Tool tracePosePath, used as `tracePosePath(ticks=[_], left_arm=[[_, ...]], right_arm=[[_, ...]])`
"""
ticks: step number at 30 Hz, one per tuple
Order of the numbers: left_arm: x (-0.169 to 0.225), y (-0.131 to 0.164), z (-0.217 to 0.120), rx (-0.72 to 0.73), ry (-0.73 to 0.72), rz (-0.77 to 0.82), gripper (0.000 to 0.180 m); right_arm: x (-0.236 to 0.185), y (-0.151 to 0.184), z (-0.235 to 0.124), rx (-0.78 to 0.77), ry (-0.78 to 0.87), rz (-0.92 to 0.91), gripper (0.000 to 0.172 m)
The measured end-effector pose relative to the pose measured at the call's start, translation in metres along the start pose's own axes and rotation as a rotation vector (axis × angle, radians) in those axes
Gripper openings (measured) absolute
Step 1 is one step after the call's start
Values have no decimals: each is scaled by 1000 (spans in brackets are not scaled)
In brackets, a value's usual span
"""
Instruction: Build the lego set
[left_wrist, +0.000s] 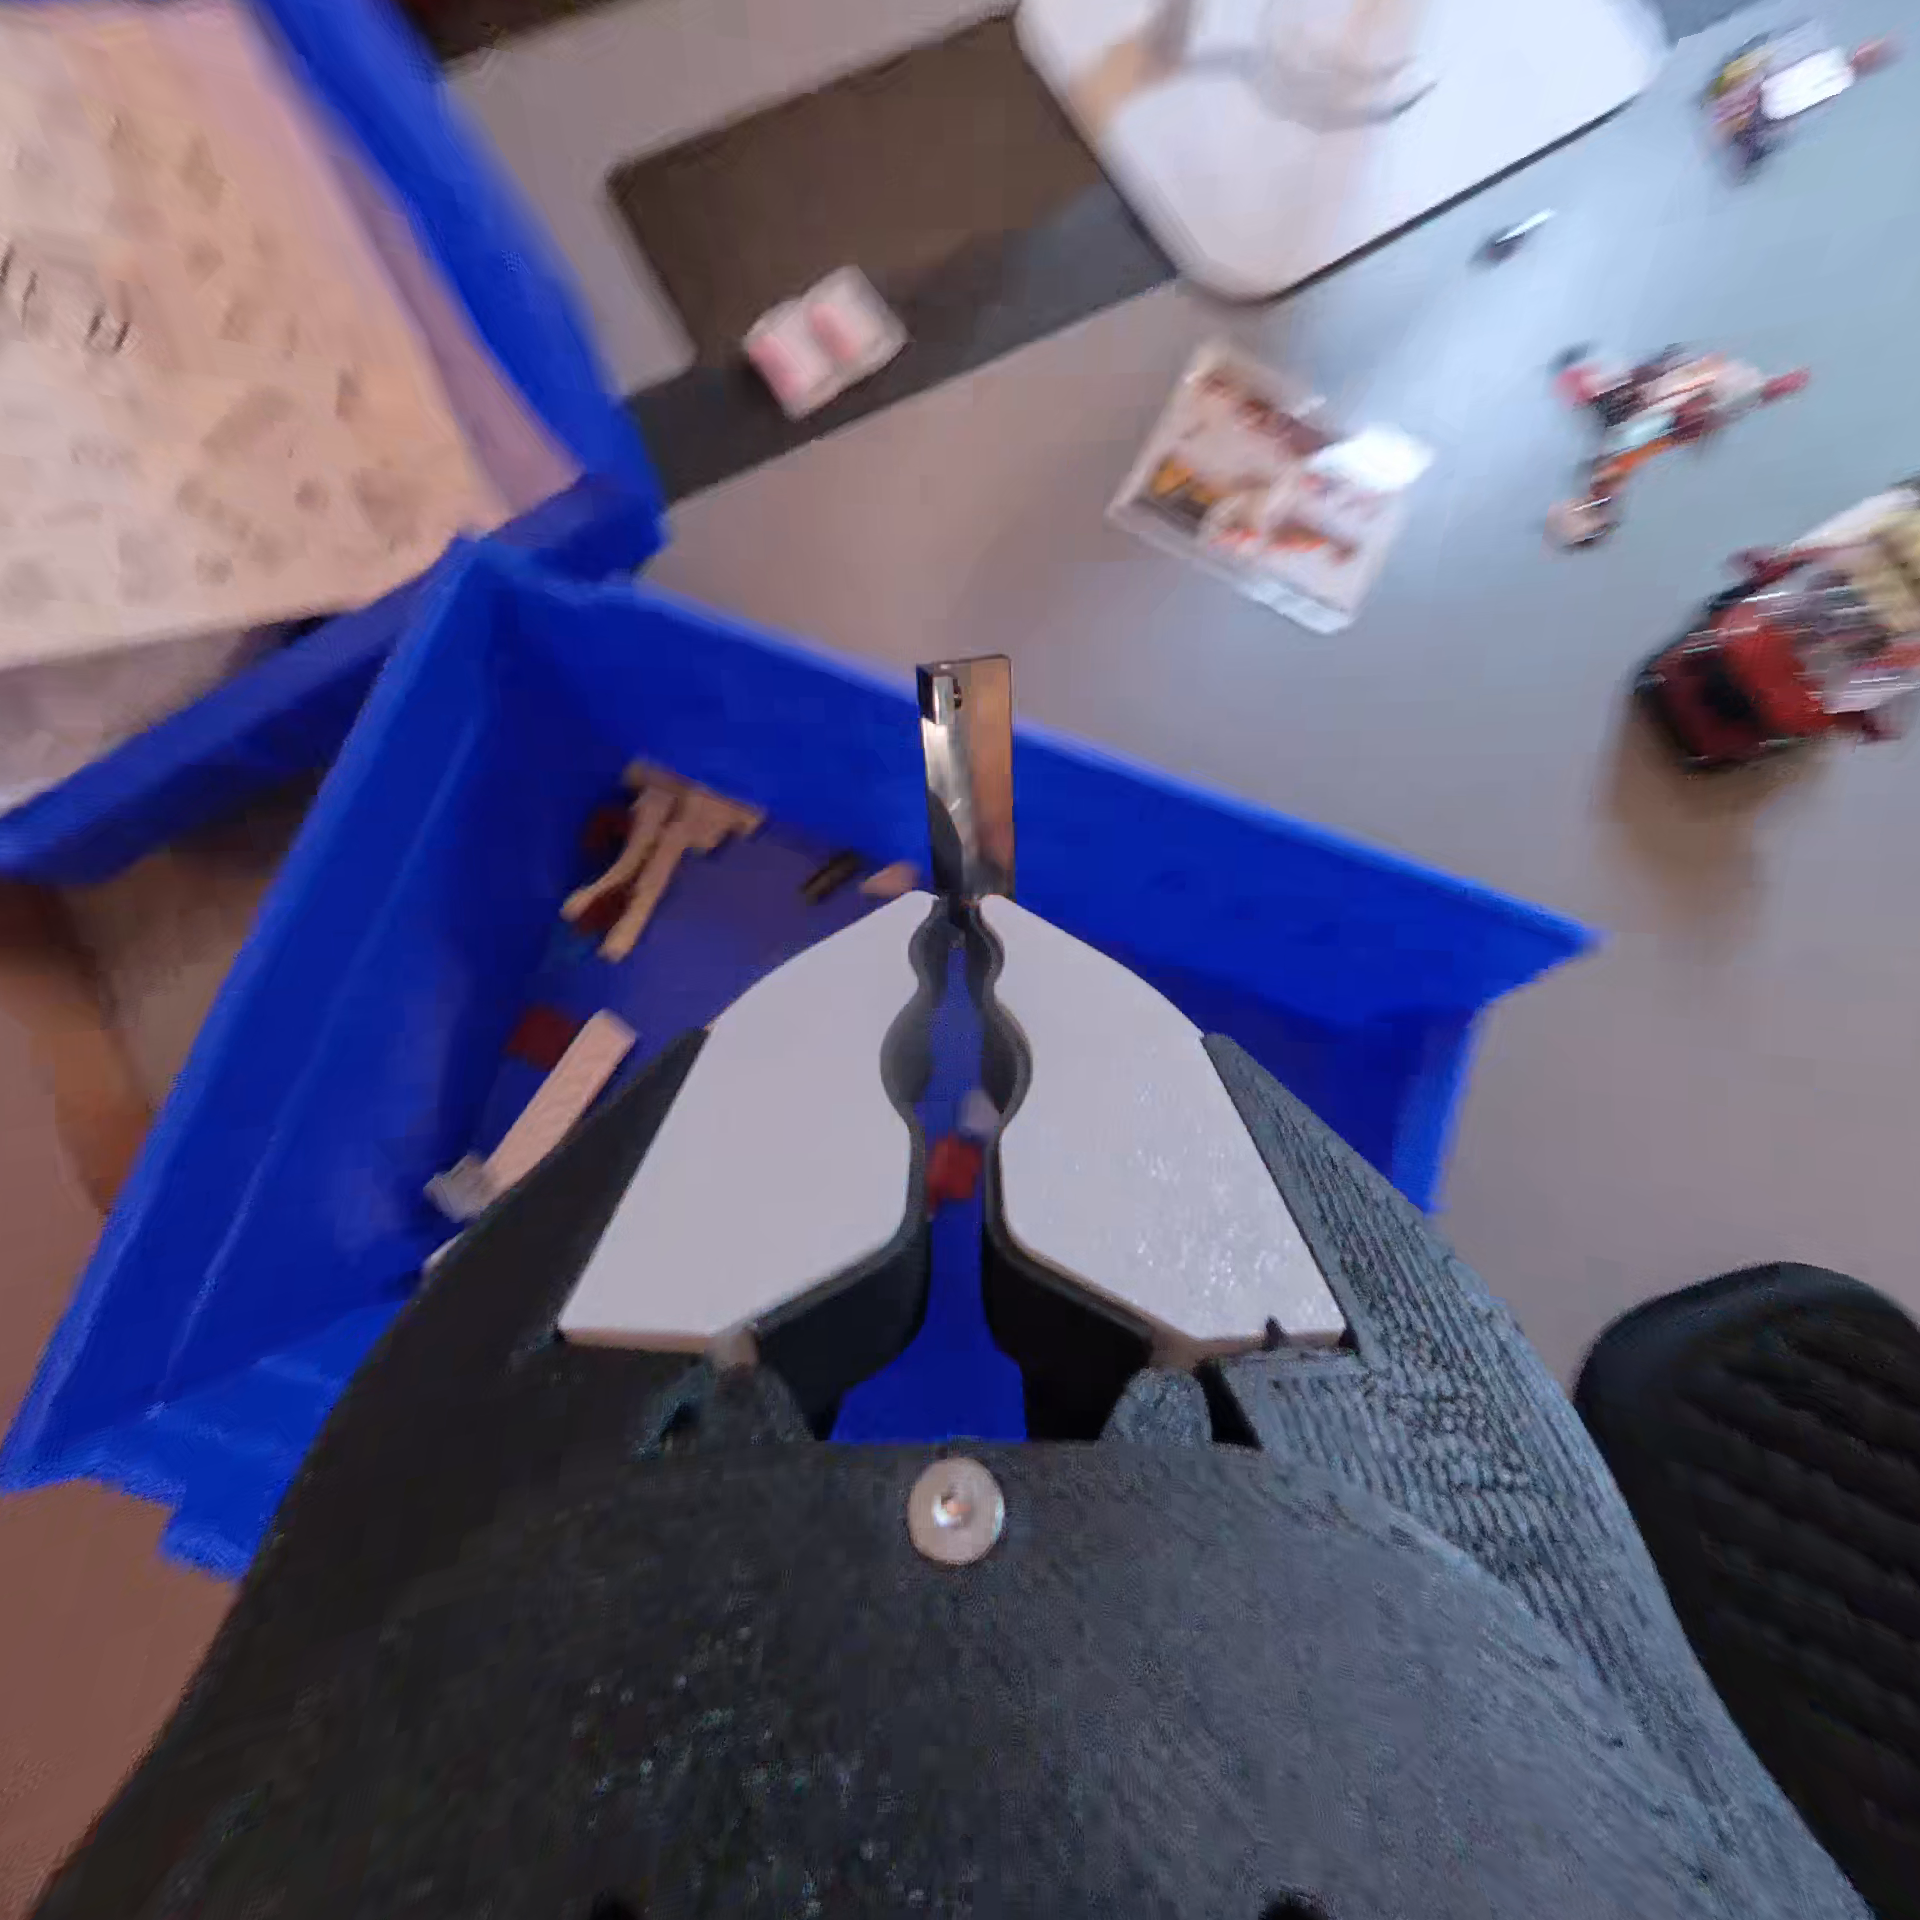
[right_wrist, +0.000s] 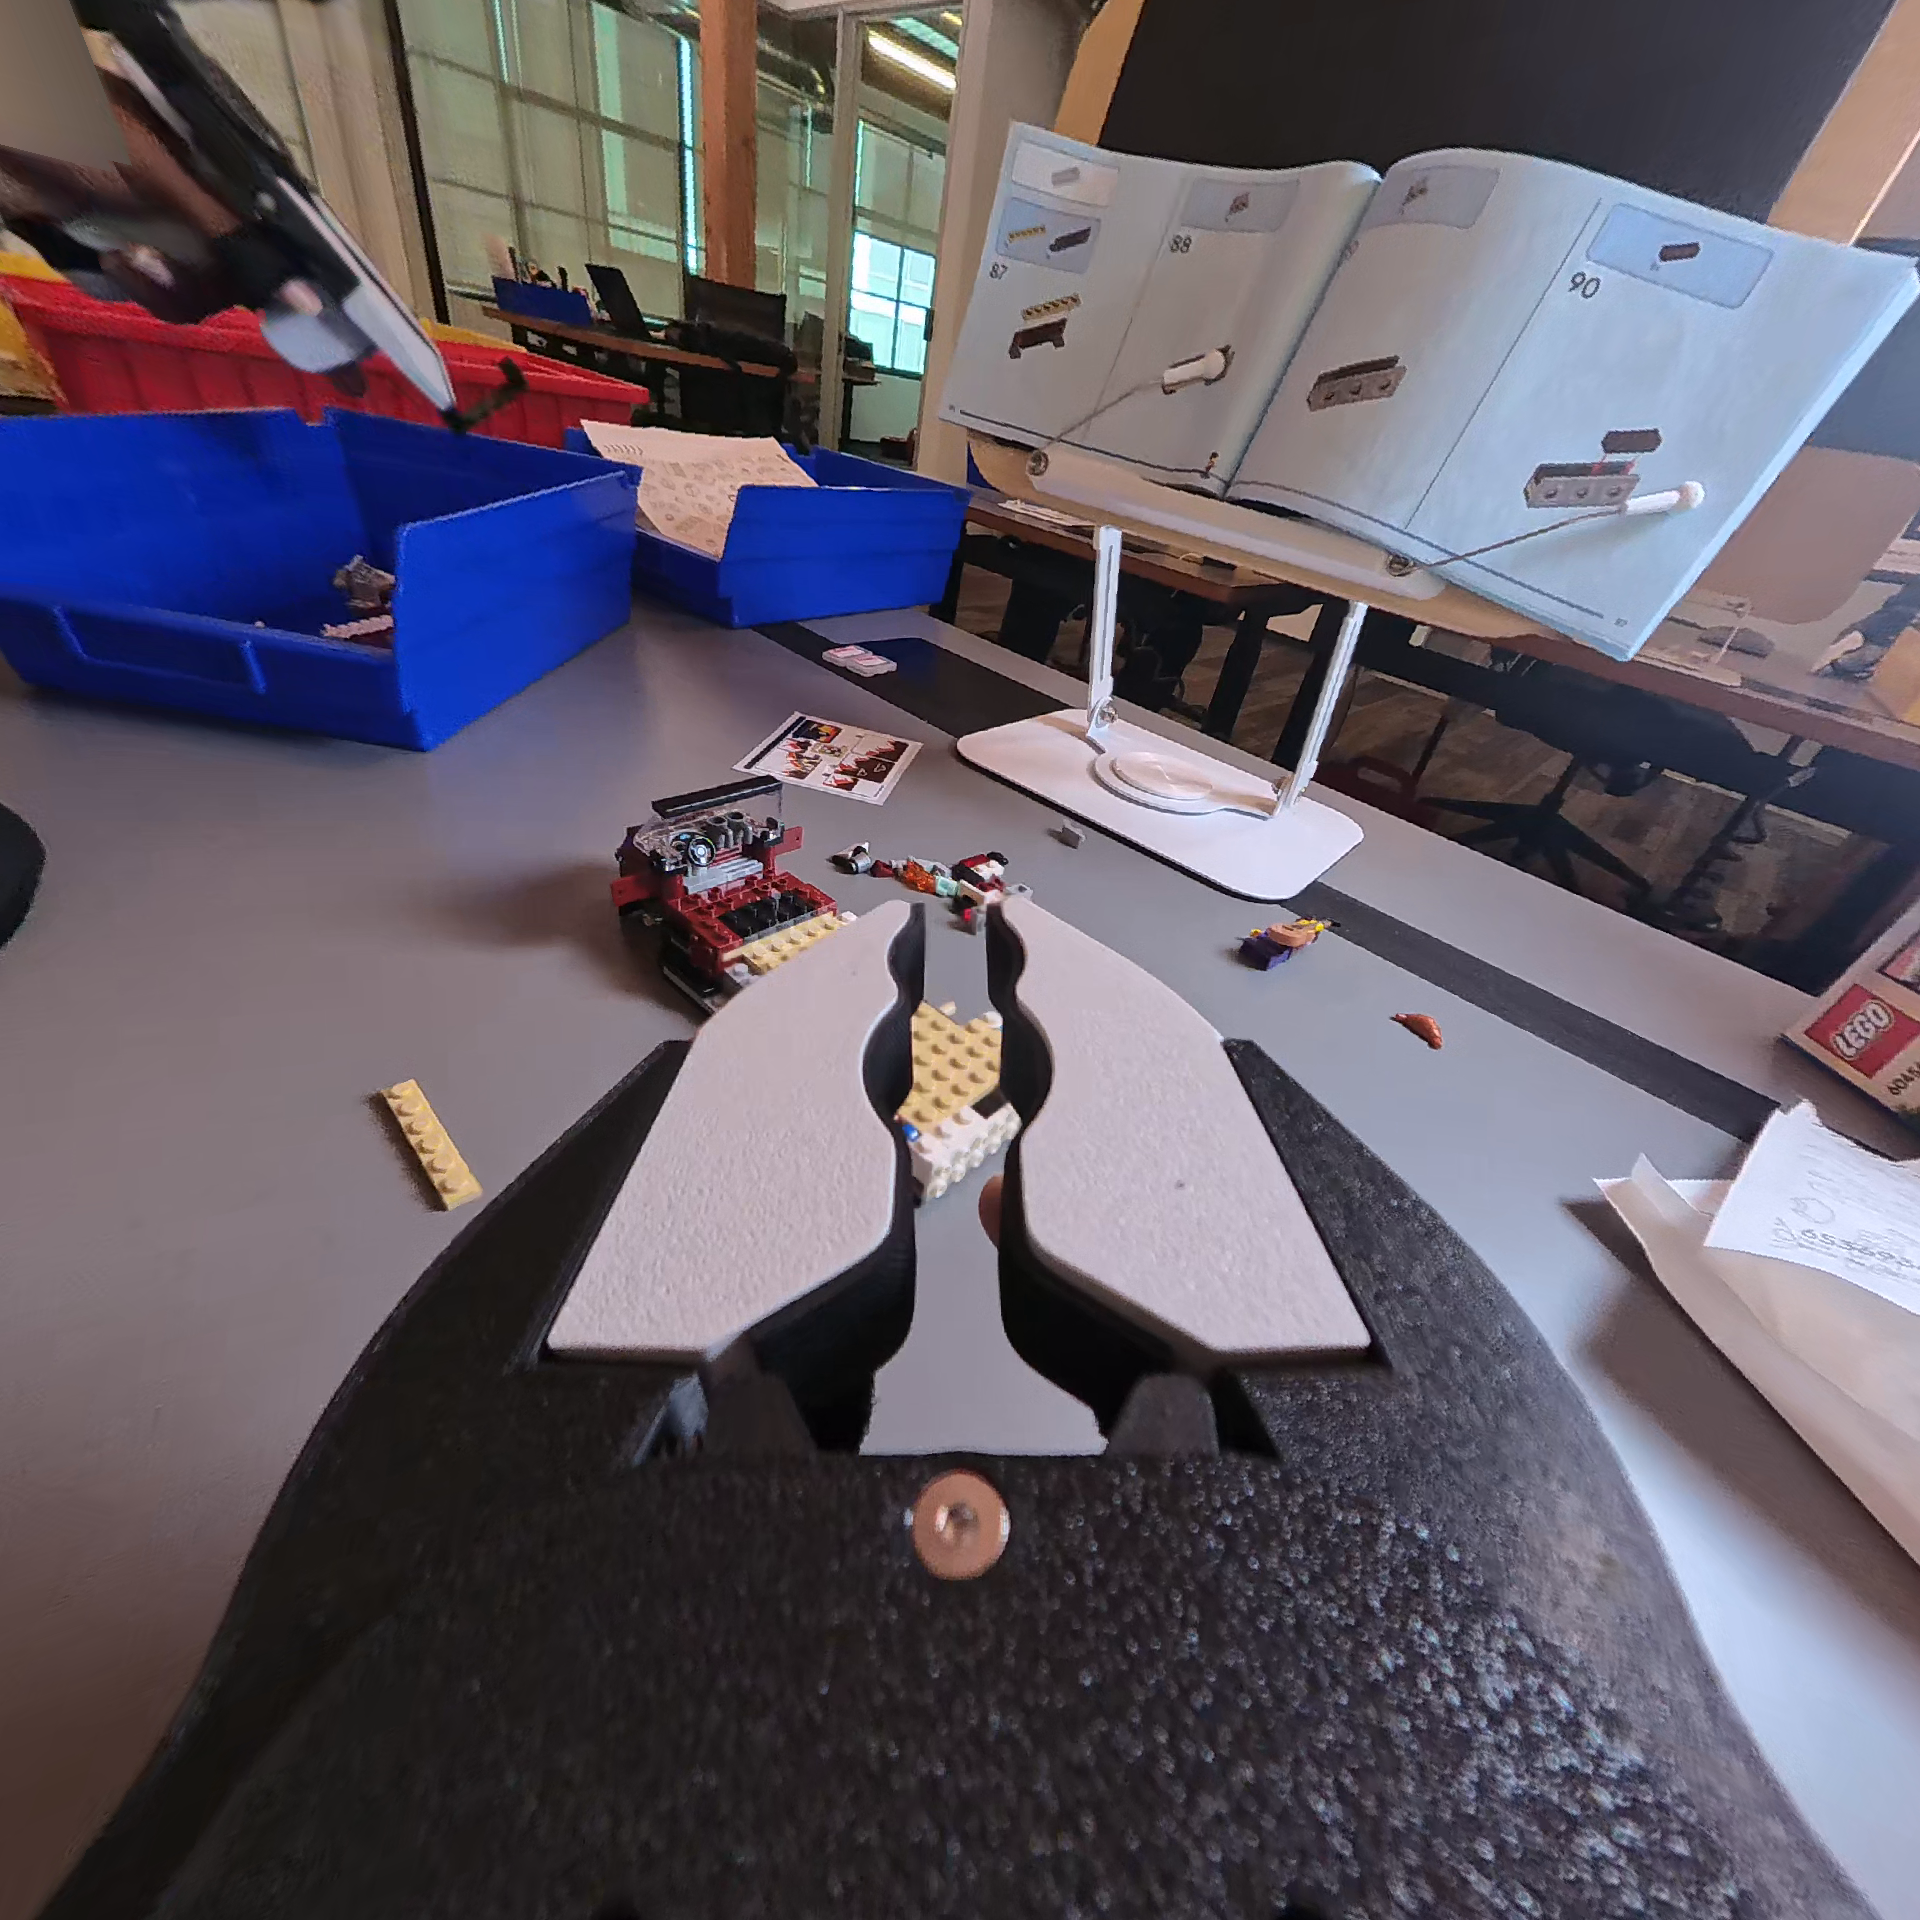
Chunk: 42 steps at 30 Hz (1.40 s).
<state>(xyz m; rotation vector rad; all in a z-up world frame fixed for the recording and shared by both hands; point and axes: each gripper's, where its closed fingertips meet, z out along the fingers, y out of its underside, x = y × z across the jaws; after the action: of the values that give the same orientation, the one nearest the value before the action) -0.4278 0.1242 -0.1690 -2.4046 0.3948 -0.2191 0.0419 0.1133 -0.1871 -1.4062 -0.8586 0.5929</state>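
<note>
While the grey surface (right_wrist: 260, 935) stretches out under both cameras, it carries a blue bin (left_wrist: 1195, 894) with loose tan and red bricks inside, a second blue bin (right_wrist: 831, 551) holding a printed sheet, and a red bin (right_wrist: 156, 364) behind them. Beyond the surface the room shows large windows, a wooden post and other desks. A white book stand (right_wrist: 1174, 810) holds an open instruction booklet (right_wrist: 1403, 364), and a small leaflet (right_wrist: 831, 758) lies flat near a dark red brick car (right_wrist: 717, 904). A tan plate (right_wrist: 431, 1143) lies apart to the left, and small loose parts (right_wrist: 935, 873) sit scattered beyond the car.

The left tool (left_wrist: 961, 904) hangs above the blue bin, its tips pinched nearly together on the lower end of a dark, glossy, narrow flat piece (left_wrist: 966, 769) that stands upright from them.

The right tool (right_wrist: 954, 914) sits low over the surface, narrowly parted; a tan and white brick assembly (right_wrist: 956, 1081) shows between its fingers, though whether they press on it I cannot tell.
</note>
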Motion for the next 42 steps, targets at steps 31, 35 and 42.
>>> tracePosePath(ticks=[31, 35, 42], left_arm=[[394, -6, 86, 508, 693, 152, 4], [387, -4, 85, 506, 667, 225, 19], [353, 9, 98, 419, 523, 407, 20]], right_arm=[[-91, -24, 30, -46, -307, 216, 0], [-86, -11, 31, -157, -346, 148, 0], [-81, 49, 22, -624, -503, -67, 0]])
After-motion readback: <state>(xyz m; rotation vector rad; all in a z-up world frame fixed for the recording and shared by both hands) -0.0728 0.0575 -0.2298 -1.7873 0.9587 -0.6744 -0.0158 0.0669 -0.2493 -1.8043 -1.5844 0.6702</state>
